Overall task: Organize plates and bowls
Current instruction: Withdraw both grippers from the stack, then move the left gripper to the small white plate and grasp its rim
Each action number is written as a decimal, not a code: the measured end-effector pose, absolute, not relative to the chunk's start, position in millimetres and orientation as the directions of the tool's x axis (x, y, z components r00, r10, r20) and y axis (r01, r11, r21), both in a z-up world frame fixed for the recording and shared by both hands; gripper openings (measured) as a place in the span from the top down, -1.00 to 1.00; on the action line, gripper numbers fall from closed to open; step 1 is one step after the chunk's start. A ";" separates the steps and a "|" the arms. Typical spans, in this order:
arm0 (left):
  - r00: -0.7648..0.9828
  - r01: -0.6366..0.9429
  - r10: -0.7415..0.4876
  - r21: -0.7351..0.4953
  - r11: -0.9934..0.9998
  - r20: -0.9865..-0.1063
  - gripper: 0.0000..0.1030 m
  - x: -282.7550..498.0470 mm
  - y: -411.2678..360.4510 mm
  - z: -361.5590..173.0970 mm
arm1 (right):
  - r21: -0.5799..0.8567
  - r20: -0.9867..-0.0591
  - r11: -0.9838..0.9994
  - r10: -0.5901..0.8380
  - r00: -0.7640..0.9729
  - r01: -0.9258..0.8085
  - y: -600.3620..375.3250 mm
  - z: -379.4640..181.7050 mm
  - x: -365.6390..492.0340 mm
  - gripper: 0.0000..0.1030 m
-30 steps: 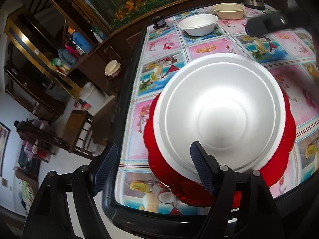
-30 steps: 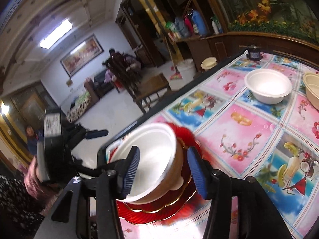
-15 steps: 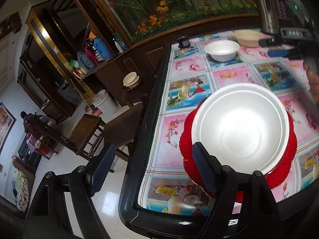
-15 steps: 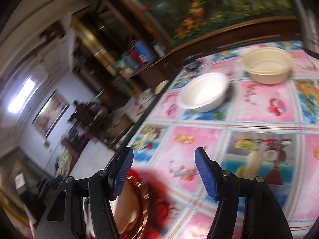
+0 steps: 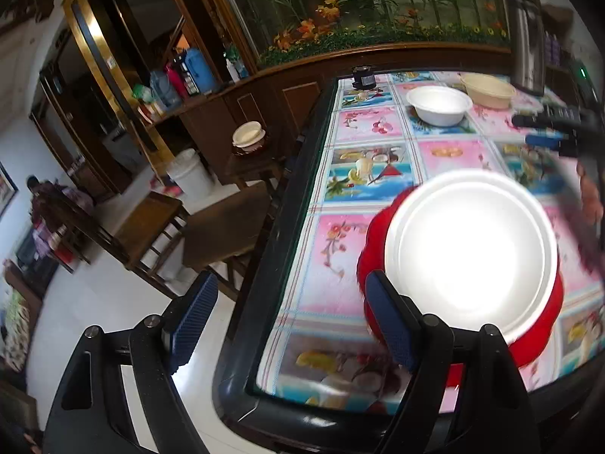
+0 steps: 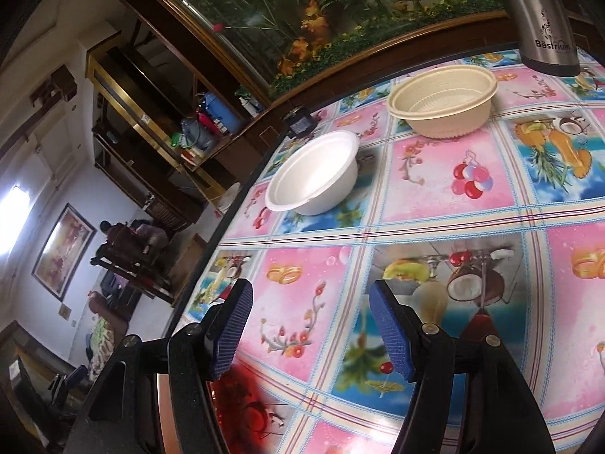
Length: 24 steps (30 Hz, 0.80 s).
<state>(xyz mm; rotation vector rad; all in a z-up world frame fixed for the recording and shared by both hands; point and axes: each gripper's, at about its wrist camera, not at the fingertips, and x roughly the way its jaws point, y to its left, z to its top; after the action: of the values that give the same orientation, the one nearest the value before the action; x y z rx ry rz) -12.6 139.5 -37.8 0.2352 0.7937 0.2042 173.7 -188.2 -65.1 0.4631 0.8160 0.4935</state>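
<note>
1. White foam bowl (image 5: 472, 253) nested on red scalloped plate (image 5: 537, 340), near the table's near-left corner; glare washes out the bowl's inside, depth unreadable.
2. Second white foam bowl (image 6: 314, 174) upright close to the left table edge (image 6: 227, 223); cream ribbed bowl (image 6: 442, 102) beyond it, apart, just short of steel kettle (image 6: 544, 19).
3. Left gripper (image 5: 291, 325): jaws spread wide, nothing between them; right finger overlaps the red plate's rim in view, contact not determinable.
4. Right gripper (image 6: 310, 329): jaws wide apart, empty, aimed over bare tablecloth (image 6: 472, 219) toward the far white bowl.
5. Risk: foam bowl likely very light; a closing pad striking its rim off-centre could skid or tip it, and the left edge is near enough for a drop to the floor.
6. Risk: hard squeeze may dent or crack a foam wall.
7. Risk: stack sits close to the near edge; a nudge from the left finger could push the plate toward the black table frame (image 5: 234, 397).
8. Risk: reach toward the cream bowl passes near the kettle; a knock is possible.
9. Open room: broad clear cloth between stack and far bowls; tight only along left edge and at the kettle.
</note>
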 end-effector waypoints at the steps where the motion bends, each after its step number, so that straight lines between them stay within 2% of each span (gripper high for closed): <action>1: 0.679 -0.088 0.247 0.257 0.962 -0.691 -0.57 -6.6 141.6 -34.3 | 0.567 -0.564 0.790 0.578 0.590 -0.233 -189.2 -65.1 173.0 -0.29; 6: 0.649 -0.097 0.109 0.060 0.994 -0.753 -0.57 40.1 149.0 -10.1 | 0.565 -0.544 0.792 0.568 0.617 -0.231 -193.5 -59.0 170.5 -0.29; 8: 0.649 -0.116 0.094 0.024 0.993 -0.755 -0.57 57.4 146.1 -2.8 | 0.566 -0.532 0.791 0.566 0.630 -0.232 -195.7 -54.6 168.7 -0.29; 12: 0.631 -0.128 0.130 0.063 0.990 -0.765 -0.58 100.6 117.7 2.9 | 0.578 -0.504 0.782 0.567 0.652 -0.234 -201.2 -46.1 165.9 -0.29; 15: 0.589 -0.076 0.143 0.122 0.990 -0.795 -0.58 142.8 85.1 -2.3 | 0.600 -0.487 0.771 0.564 0.667 -0.214 -208.7 -43.0 166.1 -0.33; 19: 0.499 -0.068 0.144 0.127 0.990 -0.855 -0.58 195.4 57.6 -21.0 | 0.639 -0.475 0.750 0.561 0.678 -0.173 -219.9 -42.6 169.2 -0.34; 24: 0.478 -0.110 0.165 0.127 0.986 -0.863 -0.58 245.8 36.1 -28.6 | 0.678 -0.457 0.722 0.558 0.692 -0.135 -230.8 -42.0 170.5 -0.36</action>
<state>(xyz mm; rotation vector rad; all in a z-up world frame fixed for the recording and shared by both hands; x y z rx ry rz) 245.8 36.1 -28.6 0.0569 1.0598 0.1683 170.5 -230.8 -42.0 0.6583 0.7068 0.4200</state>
